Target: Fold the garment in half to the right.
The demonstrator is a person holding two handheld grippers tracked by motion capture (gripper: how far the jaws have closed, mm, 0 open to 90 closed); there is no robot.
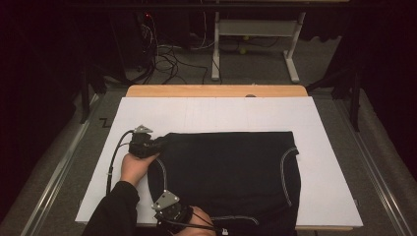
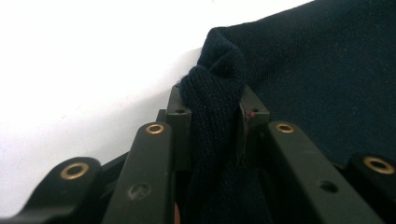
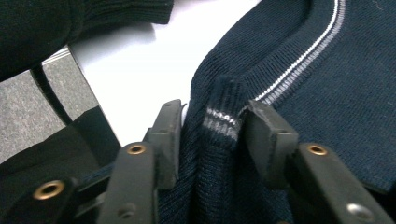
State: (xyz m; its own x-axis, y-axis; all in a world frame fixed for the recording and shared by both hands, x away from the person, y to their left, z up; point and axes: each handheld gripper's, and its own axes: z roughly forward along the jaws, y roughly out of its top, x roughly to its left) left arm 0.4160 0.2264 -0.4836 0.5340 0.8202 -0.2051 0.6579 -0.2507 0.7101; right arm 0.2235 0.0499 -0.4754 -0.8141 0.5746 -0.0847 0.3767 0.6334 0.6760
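Two grippers work on one dark navy knitted garment (image 1: 231, 172) that lies spread on a white board (image 1: 216, 115) covering a wooden table (image 1: 216, 91). From the high view, the garment fills the board's middle and runs down toward six o'clock, where its lower edge reaches the near rim; pale piping curves along its side at three o'clock and along its edge at nine o'clock. The left gripper (image 1: 156, 143) sits at the garment's ten o'clock corner, held by the left hand (image 1: 135, 167) with a dark sleeve (image 1: 115, 209) behind it, a black cable looping off toward nine o'clock. The right gripper (image 1: 173, 209) rests at seven o'clock on the garment's near edge, its grey three-cornered plate facing up, the right hand (image 1: 201, 219) just beside it. Beyond the table at twelve o'clock stand a white desk frame (image 1: 255, 42) and tangled cables (image 1: 167, 56) on grey carpet. In the left gripper view, the jaws are clamped on a bunched fold of the knit (image 2: 212, 93), which rises between them, while the rest of the fabric spreads away toward two o'clock over the white surface. In the right gripper view, the jaws pinch a raised fold of the garment's striped edge (image 3: 219, 123), the white stripes crossing the fold between them, and the piping runs off toward one o'clock.
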